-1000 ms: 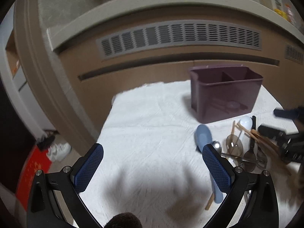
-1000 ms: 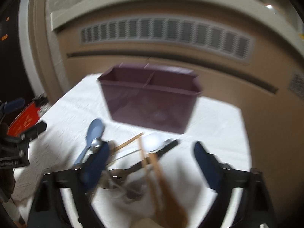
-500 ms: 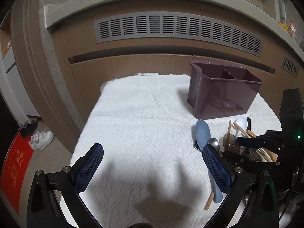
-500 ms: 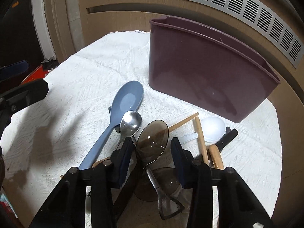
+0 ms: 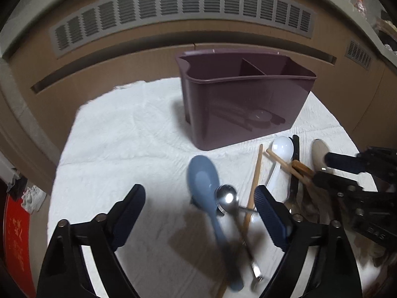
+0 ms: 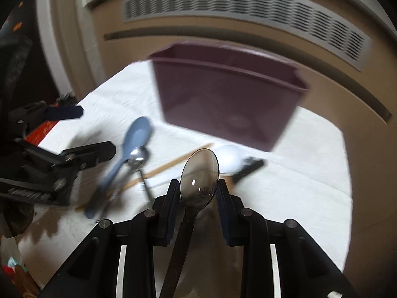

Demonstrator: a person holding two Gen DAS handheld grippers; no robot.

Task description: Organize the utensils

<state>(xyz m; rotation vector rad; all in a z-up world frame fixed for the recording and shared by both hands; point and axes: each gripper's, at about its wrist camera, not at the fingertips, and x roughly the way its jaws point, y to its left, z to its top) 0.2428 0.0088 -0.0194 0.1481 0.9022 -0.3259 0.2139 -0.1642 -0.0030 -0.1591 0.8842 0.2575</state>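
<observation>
A dark purple divided caddy stands on the white cloth, also in the right wrist view. In front of it lie a blue spoon, a metal spoon, a white spoon and wooden chopsticks. My left gripper hovers over the blue and metal spoons with its jaws closing; both lie between the fingers, untouched. My right gripper has its jaws closing on the bowl of a smoky brown spoon, which is raised off the cloth with its handle running back between the fingers.
A wood-panelled cabinet with a grey vent grille stands close behind the caddy. The cloth's left edge drops to the floor, where white shoes and a red mat lie. The right gripper crowds the utensil pile's right side.
My left gripper moved right and down over the blue and metal spoons, and its jaws narrowed. My right gripper shut on the smoky brown spoon and lifted it.
</observation>
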